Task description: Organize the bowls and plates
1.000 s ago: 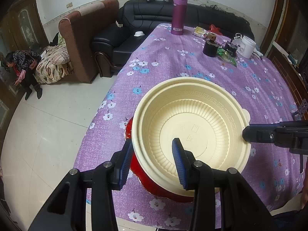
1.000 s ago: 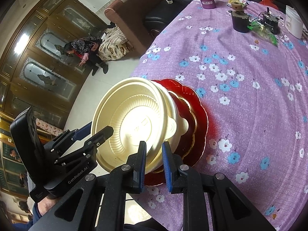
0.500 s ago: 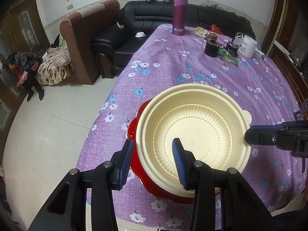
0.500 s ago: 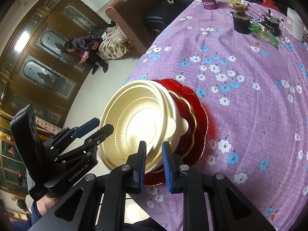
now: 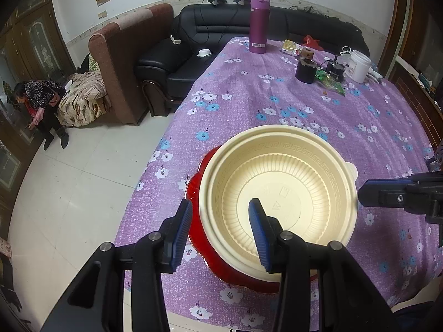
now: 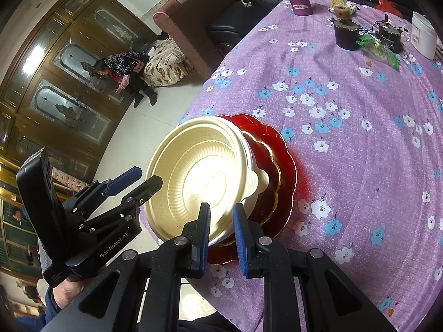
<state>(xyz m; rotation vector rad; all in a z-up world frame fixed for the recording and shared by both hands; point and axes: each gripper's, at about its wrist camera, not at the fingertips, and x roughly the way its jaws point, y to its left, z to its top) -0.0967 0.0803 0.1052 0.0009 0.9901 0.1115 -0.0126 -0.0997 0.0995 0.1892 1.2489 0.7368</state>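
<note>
A cream plastic bowl [image 5: 279, 193] sits nested in another cream bowl on a stack of red plates [image 5: 199, 202] near the table's front left edge. My left gripper [image 5: 220, 232] is open, its fingers straddling the bowl's near left rim without touching. My right gripper [image 6: 220, 238] is open with a narrow gap around the bowl's near rim [image 6: 221, 232], apparently not clamped. The bowl [image 6: 199, 177] and red plates [image 6: 279, 166] show in the right wrist view, with the left gripper [image 6: 144, 178] at its left. The right gripper [image 5: 382, 196] shows at the bowl's right edge.
The table has a purple flowered cloth [image 5: 277, 105]. At its far end stand a purple flask [image 5: 259, 25], a black jar [image 5: 306, 69], a white tub [image 5: 357, 65] and a green wrapper [image 5: 331, 83]. Sofas [image 5: 221, 38] and tiled floor [image 5: 69, 188] lie to the left.
The bowl has come down and levelled onto the lower bowl and red plates. Both grippers have drawn back slightly from it, and the right jaws have widened a little.
</note>
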